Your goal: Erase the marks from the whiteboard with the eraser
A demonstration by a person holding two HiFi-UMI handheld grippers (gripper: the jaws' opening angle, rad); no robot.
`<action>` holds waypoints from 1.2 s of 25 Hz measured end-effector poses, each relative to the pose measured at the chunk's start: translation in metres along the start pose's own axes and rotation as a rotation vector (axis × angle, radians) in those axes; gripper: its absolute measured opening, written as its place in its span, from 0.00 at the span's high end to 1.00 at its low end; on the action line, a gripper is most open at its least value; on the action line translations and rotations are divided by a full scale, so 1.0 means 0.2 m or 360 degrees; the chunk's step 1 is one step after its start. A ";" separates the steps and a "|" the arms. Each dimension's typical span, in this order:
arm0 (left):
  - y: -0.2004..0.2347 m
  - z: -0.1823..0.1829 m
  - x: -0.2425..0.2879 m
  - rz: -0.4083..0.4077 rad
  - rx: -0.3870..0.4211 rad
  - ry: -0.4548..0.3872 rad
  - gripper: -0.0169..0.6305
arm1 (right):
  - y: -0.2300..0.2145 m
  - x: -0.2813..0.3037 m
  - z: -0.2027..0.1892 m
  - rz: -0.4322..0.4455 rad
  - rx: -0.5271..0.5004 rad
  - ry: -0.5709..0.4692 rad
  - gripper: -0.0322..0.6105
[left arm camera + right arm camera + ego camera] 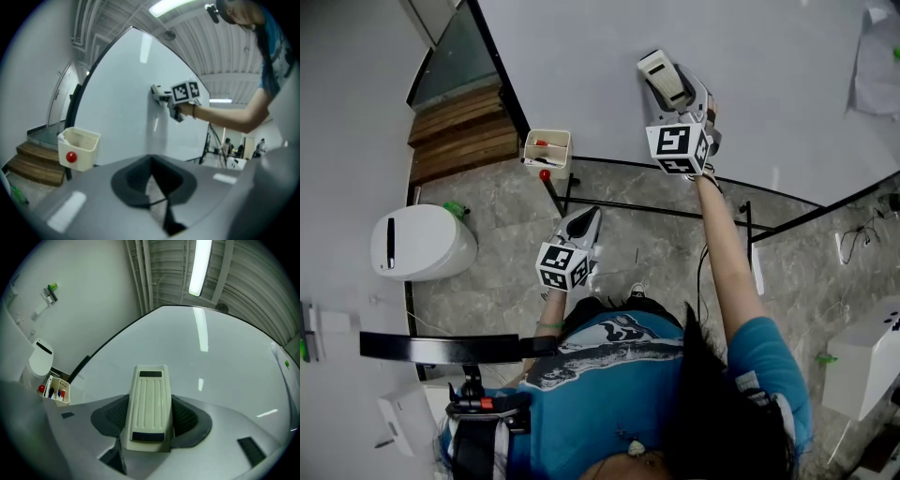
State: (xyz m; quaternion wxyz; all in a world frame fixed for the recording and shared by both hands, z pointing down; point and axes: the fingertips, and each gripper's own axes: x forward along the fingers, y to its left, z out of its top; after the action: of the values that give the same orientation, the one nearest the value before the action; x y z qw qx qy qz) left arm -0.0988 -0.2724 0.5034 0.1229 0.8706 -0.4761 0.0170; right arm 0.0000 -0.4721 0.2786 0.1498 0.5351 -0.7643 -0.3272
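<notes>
I am clamping the cream eraser (149, 404) in my right gripper (678, 94) against the whiteboard (220, 366), while my left gripper (158, 190) is hanging low, jaws pressed together.

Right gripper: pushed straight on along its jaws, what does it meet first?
The whiteboard. The right gripper is shut on the eraser, which juts past the jaws, so the eraser lands first. The left gripper view suggests it is at or near the surface; contact unclear.
</notes>
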 end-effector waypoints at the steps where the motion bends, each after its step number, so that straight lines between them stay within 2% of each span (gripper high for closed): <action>1: 0.01 0.00 -0.01 0.0005 0.0000 0.0000 0.97 | 0.01 0.00 0.00 -0.0001 0.0012 0.0006 0.54; 6: 0.03 0.00 -0.09 0.0001 -0.0001 -0.0002 0.97 | 0.06 -0.09 0.03 0.0022 0.0129 0.0028 0.54; 15: 0.02 -0.06 -0.19 -0.0110 0.0007 0.0045 0.97 | 0.42 -0.39 -0.05 0.0179 0.0336 0.0178 0.54; 25: -0.05 -0.25 -0.29 -0.0280 -0.0028 0.0184 0.97 | 0.86 -0.87 -0.26 0.0246 0.0613 0.0457 0.54; 30: -0.14 -0.30 -0.29 -0.0362 -0.0046 0.0206 0.97 | 1.01 -1.09 -0.37 0.0249 0.0721 0.0596 0.54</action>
State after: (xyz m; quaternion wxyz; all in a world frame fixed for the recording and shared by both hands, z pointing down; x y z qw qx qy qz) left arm -0.1023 -0.1960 0.5477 0.1671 0.9141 -0.3658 0.0521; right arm -0.0189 -0.2543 0.4923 0.1897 0.5456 -0.8157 -0.0315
